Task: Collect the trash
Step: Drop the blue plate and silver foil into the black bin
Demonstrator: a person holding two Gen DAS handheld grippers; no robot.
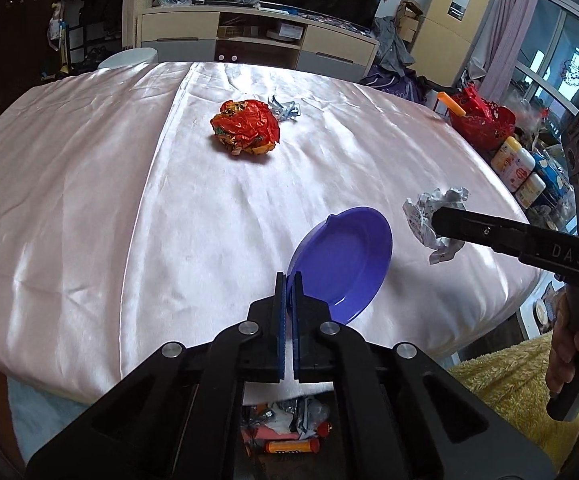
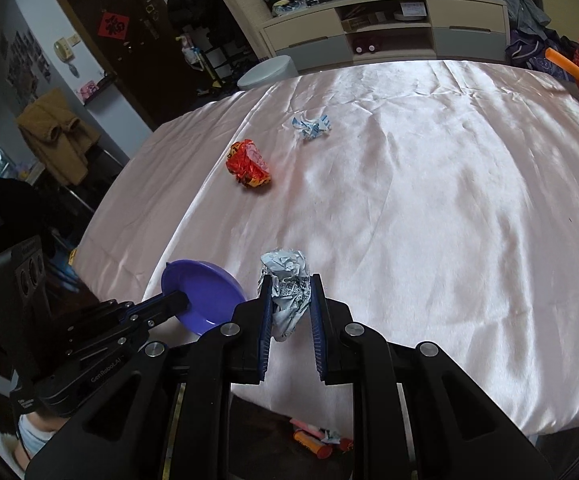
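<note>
near the table's (image 1: 89, 168) front edge, the right gripper (image 2: 289, 300) is clenched on a paper wad (image 2: 287, 292), light and crushable, best pinched across its bulk, while the left gripper (image 1: 289, 292) clamps the stiff, slick plate (image 1: 345, 264) by its rim.

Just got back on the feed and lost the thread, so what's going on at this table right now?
A person is clearing trash with two handheld grippers. The left gripper is shut on the rim of a purple plate, holding it tilted off the pink tablecloth. The right gripper is clamped on a crumpled white paper wad beside the plate. A red wrapper and a small blue-white wrapper lie farther out on the cloth, not yet picked up.
</note>
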